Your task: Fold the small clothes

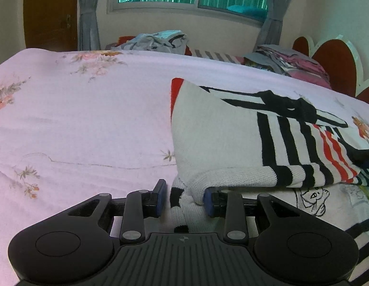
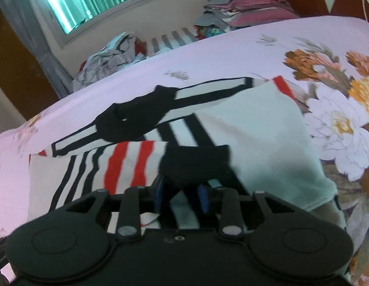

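Bed (image 1: pixel 89 119): pink floral sheet, fills both views; my work surface.
Sweater (image 1: pixel 220 138): white knit with black and red stripes, right half of left view, centre of right view (image 2: pixel 256 143); long axis runs left to right across both frames.
Nearest edge: folded hem lies straight ahead of both tongs, lower centre.
Left tongs (image 1: pixel 184 200): low, level, half open; striped cuff (image 1: pixel 178 205) sits between my fingers, not yet pinched.
Right tongs (image 2: pixel 180 196): tipped down, narrow, closed on a black fold (image 2: pixel 196 164).

one striped sweater (image 1: pixel 232 138), two grippers (image 1: pixel 184 200), two clothes piles (image 1: pixel 158 39)
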Demonstrator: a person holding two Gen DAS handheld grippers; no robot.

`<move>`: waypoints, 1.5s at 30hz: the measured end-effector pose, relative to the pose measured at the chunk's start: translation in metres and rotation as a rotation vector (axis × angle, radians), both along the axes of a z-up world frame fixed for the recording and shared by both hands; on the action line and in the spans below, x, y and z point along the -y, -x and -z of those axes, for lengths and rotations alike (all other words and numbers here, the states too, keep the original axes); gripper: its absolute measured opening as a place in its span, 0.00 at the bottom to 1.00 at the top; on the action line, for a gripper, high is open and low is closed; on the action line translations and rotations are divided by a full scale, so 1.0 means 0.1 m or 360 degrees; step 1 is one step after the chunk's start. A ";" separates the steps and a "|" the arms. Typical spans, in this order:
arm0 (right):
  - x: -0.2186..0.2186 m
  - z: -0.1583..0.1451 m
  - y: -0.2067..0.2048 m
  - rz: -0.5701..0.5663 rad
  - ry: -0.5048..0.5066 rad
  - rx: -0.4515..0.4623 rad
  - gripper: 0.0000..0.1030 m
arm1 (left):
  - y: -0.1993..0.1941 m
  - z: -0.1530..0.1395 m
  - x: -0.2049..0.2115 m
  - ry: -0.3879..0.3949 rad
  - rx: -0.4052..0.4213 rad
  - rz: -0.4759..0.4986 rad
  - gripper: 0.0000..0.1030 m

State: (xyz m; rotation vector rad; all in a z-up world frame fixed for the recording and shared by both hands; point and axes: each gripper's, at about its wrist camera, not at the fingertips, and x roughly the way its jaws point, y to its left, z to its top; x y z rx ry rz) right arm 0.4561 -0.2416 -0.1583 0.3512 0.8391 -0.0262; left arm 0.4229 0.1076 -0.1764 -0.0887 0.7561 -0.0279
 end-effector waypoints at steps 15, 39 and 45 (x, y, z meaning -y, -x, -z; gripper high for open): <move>0.18 -0.08 0.12 -0.0012 0.0092 0.0035 0.31 | 0.10 -0.11 -0.04 0.0068 -0.0103 0.0070 0.32; 0.17 -0.11 -0.12 -0.0024 0.0205 0.0094 0.09 | -1.06 -0.05 -0.08 0.0311 -0.0093 -0.0135 0.48; 0.14 -0.14 -0.20 -0.0030 0.0416 0.0140 0.02 | -1.34 0.09 -0.16 0.0298 -0.0079 -0.0256 0.41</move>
